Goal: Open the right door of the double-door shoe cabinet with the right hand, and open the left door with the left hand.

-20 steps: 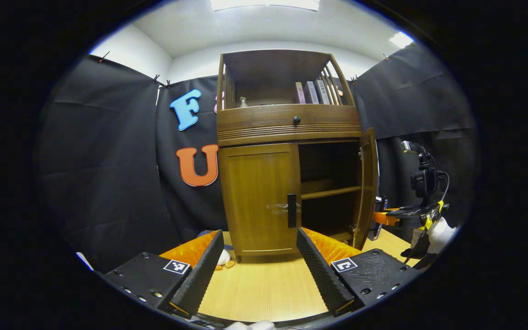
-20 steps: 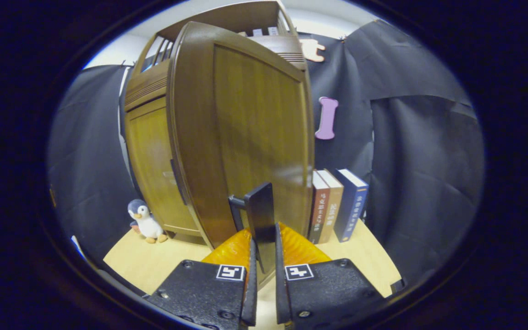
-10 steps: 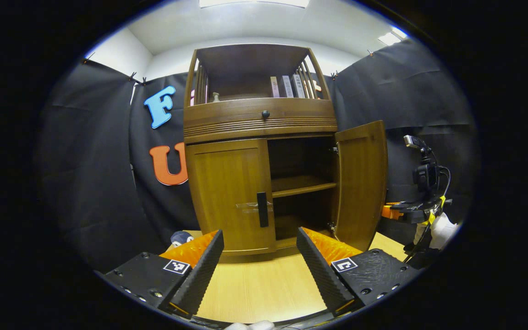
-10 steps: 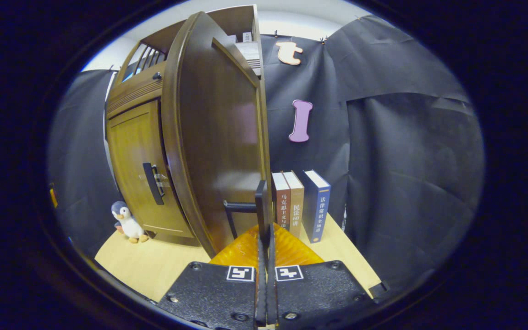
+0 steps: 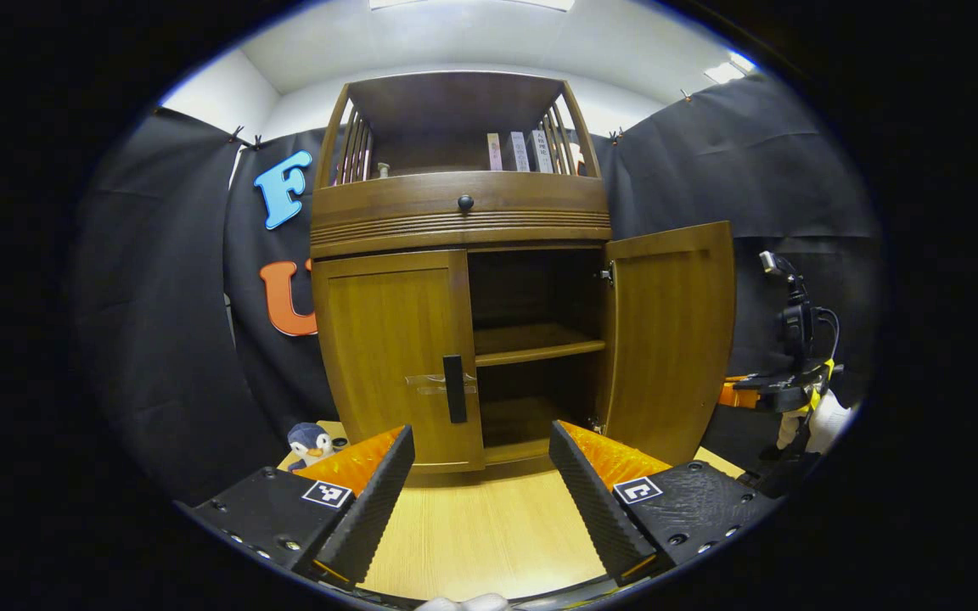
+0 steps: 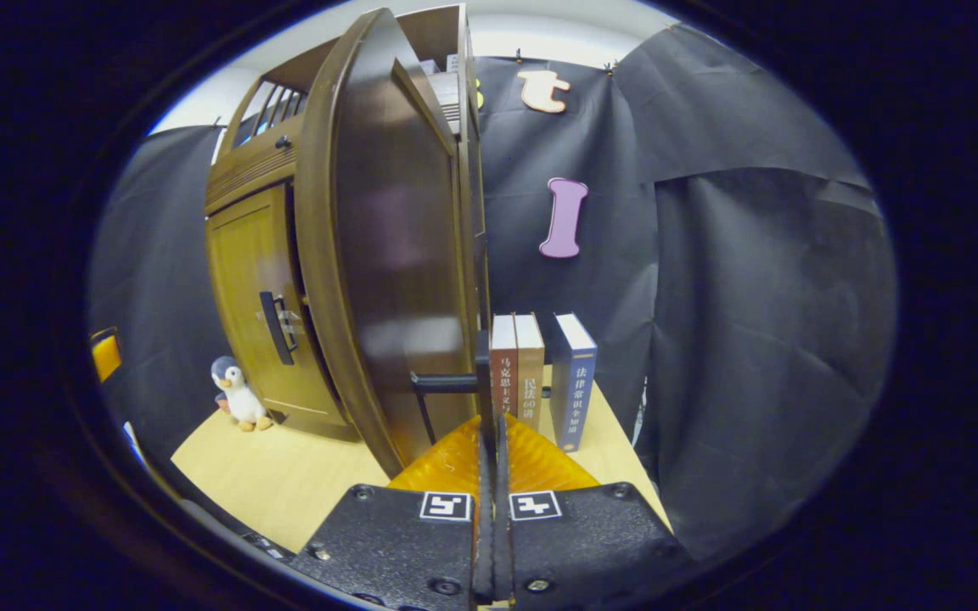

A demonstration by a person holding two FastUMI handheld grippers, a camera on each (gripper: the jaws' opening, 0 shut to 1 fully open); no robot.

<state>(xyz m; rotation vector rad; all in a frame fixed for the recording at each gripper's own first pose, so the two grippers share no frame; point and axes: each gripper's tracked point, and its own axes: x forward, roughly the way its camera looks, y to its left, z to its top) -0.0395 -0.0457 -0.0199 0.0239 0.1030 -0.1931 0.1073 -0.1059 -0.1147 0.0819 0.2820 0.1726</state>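
— What did we see at the far left, from the left gripper view?

— A small blue-and-white plush penguin [image 5: 309, 442] stood on the pale wooden table [image 5: 489, 535], just beside the left foot of the brown wooden double-door shoe cabinet [image 5: 459, 216]. Our left claw [image 5: 480, 475] hung low before the cabinet with its fingers spread wide, gripping nothing and well apart from the wood.

— And the cabinet's doors?

— The left door [image 5: 387, 356] was shut, its dark vertical bar handle [image 5: 454, 389] untouched near the door's inner edge. To the right of it the inside lay bare, with a wooden shelf [image 5: 531, 342] across the middle. The right door [image 5: 669, 335] stood swung out wide. Up top we saw a round dark drawer knob [image 5: 465, 203] and a few books on the open upper shelf [image 5: 521, 151].

— Where was the other claw?

— In the left gripper view it showed at the far right, past the open door, held by a white-gloved hand [image 5: 824, 420]. In the right gripper view our right claw [image 6: 490, 441] was closed on the right door's dark handle [image 6: 455, 383], both fingers pressed to its upright bar. The door filled the left of that view edge-on, and just right of it three upright books [image 6: 540, 373] stood on the table against the black cloth.
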